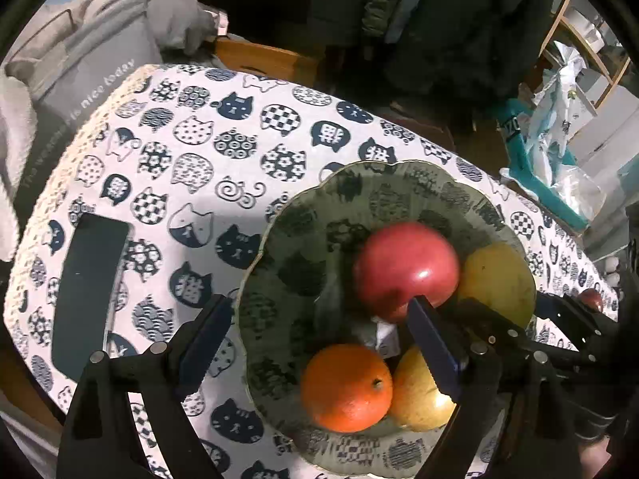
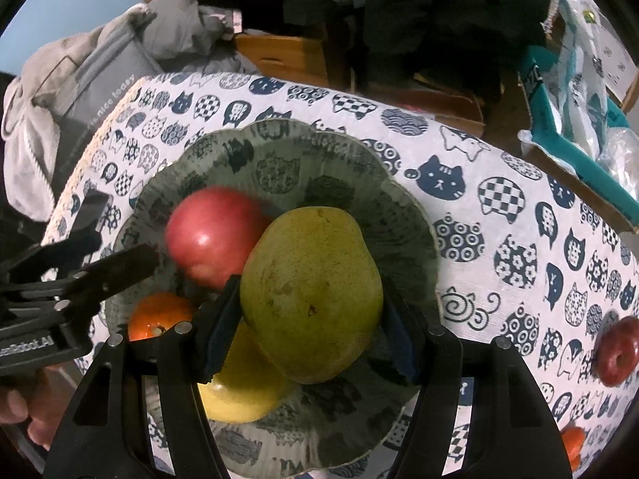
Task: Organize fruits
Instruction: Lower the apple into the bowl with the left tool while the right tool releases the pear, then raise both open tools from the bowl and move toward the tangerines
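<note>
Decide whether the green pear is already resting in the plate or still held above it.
Held. The right tongs clamp the green pear on both sides over the plate; whether it touches the fruit beneath, cannot tell.

Bowl (image 2: 403,207) crowded with fruit; cloth (image 1: 191,183) beside it lies open

Left tongs (image 1: 315,343): black plastic arms, dark blue pads (image 1: 433,345) with ribbed faces, round silver pivot pins on the arms. Right tongs (image 2: 307,327): same black build, blue pads (image 2: 217,331), silver pins. In the right wrist view the other tool's black body shows white lettering at the left edge, partly cut off; small screws near its tip. Fingertips (image 2: 24,411) at near left.
</note>
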Demonstrator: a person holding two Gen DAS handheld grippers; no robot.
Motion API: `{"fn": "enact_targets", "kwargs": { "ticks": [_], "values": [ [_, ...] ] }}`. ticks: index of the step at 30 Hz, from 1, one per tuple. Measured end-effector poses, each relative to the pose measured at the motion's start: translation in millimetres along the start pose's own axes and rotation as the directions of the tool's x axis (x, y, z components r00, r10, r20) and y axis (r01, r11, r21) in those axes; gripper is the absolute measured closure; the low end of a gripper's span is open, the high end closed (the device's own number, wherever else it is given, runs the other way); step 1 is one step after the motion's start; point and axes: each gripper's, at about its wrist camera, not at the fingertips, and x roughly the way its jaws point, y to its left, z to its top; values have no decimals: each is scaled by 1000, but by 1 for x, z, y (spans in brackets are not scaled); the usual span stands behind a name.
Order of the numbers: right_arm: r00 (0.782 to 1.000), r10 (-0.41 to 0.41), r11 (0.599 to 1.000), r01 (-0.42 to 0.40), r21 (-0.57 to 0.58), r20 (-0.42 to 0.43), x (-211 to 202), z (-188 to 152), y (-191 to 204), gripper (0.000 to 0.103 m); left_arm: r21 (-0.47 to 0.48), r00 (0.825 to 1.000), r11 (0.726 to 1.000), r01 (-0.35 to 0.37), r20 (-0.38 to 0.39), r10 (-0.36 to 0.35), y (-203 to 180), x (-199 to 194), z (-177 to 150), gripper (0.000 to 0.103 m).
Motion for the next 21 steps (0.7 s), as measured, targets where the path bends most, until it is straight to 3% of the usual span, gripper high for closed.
{"fn": "enact_targets", "kwargs": {
  "ticks": [5, 21],
  "values": [
    [999, -24, 1000, 24, 8, -36, 9, 1, -3, 36, 1, 1000, 1000, -22, 10, 22, 6, -9, -4, 12],
    [991, -87, 994, 93, -49, 103, -51, 8, 4, 32, 38, 997, 999, -5, 77, 2, -11, -44, -5, 12]
  ]
}}
